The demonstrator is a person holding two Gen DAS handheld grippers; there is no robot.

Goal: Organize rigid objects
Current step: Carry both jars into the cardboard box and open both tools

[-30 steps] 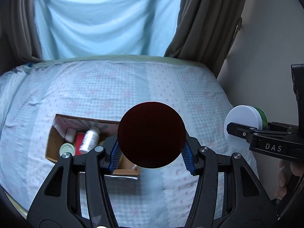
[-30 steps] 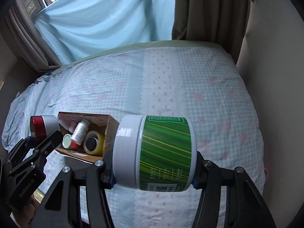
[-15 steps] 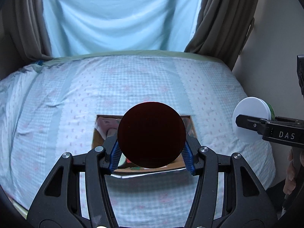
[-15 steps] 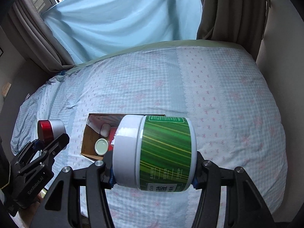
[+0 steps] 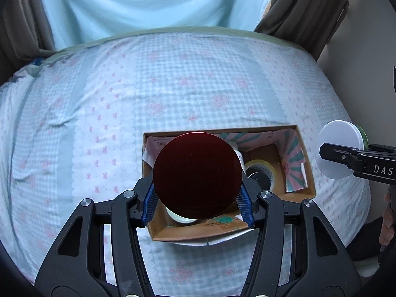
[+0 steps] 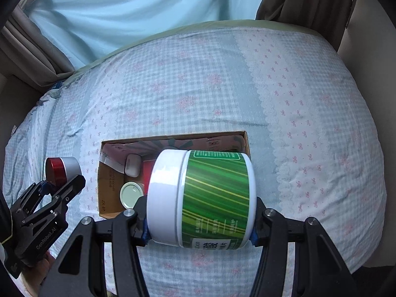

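Note:
My left gripper (image 5: 197, 206) is shut on a silver can with a dark red lid (image 5: 197, 175), held above the open cardboard box (image 5: 308, 170) on the bed. In the right wrist view the same can (image 6: 61, 169) and left gripper (image 6: 55, 189) hover left of the box (image 6: 104, 193). My right gripper (image 6: 200, 225) is shut on a white jar with a green striped label (image 6: 205, 195), held on its side over the box's near right part. The jar's white lid (image 5: 337, 149) and the right gripper (image 5: 356, 159) show right of the box in the left wrist view.
The box holds a roll of yellow tape (image 5: 262, 170), a pale green round lid (image 6: 131, 194), a white case (image 6: 132, 164) and something red. The bed has a blue checked sheet (image 6: 297, 99). Curtains (image 5: 304, 7) hang behind; a wall (image 5: 366, 57) is on the right.
Both grippers have moved right and closer with their loads. The box has shifted from the left of each view to under the held can and jar.

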